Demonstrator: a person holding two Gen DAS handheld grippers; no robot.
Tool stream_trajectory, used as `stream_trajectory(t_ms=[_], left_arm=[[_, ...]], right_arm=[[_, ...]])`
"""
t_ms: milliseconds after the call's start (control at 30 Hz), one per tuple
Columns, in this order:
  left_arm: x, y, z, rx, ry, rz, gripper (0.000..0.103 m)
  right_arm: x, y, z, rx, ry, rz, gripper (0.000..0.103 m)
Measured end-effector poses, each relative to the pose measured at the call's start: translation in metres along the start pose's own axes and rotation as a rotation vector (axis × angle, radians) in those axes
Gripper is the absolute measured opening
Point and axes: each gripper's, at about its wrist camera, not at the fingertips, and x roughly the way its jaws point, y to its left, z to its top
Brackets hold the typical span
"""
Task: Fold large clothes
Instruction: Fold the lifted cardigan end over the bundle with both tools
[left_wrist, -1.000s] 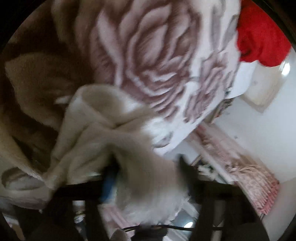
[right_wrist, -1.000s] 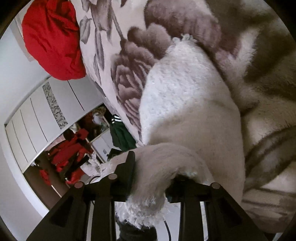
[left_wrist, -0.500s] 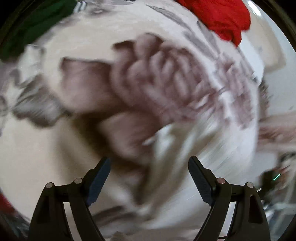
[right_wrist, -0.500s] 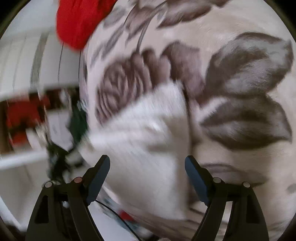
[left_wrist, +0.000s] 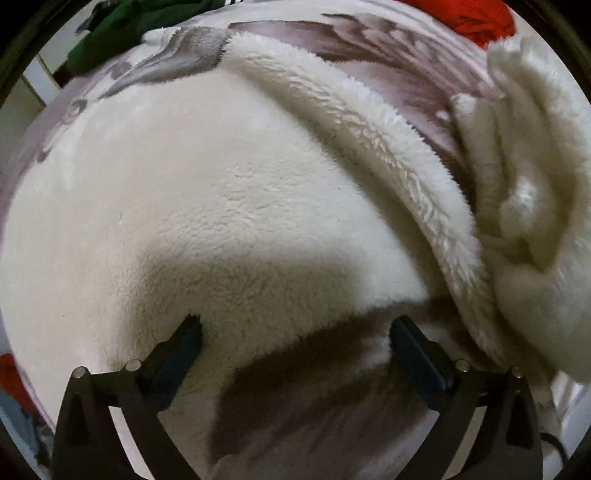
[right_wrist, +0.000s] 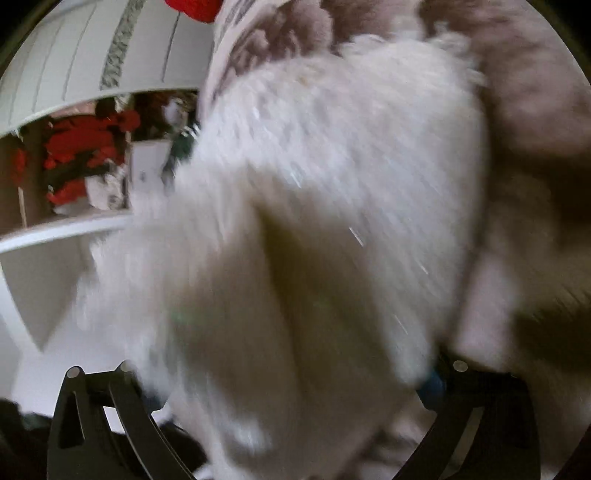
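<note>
White fleece garment (left_wrist: 229, 206) lies spread on the rose-print blanket (left_wrist: 388, 44). Left gripper (left_wrist: 295, 350) and right gripper (right_wrist: 291, 384) have just been opening; fingers released, fleece loose between them. Next: regrip a clean edge, fold flat, smooth bunching at right.

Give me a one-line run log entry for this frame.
phase: regrasp | left tool: open over white fleece garment | right tool: jaws just opened, fleece between them | surface: floral blanket
</note>
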Motion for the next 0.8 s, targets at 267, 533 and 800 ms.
stream_trajectory(t_ms=[267,533,800], left_arm=[[0.004,-0.003,0.021,-0.060,0.081,0.040,0.103],[-0.087,0.004,0.039,-0.007,0.001,0.105,0.103],[-0.132,-0.068,0.019,0.201,-0.096,0.091,0.103]], right_arm=[[-0.030,0.004,-0.050,0.251,-0.292,0.011,0.051],[-0.028,-0.015,-0.323,0.843,-0.616,0.152,0.049],[-0.041,-0.022,-0.365,0.857,-0.342,0.062,0.063]])
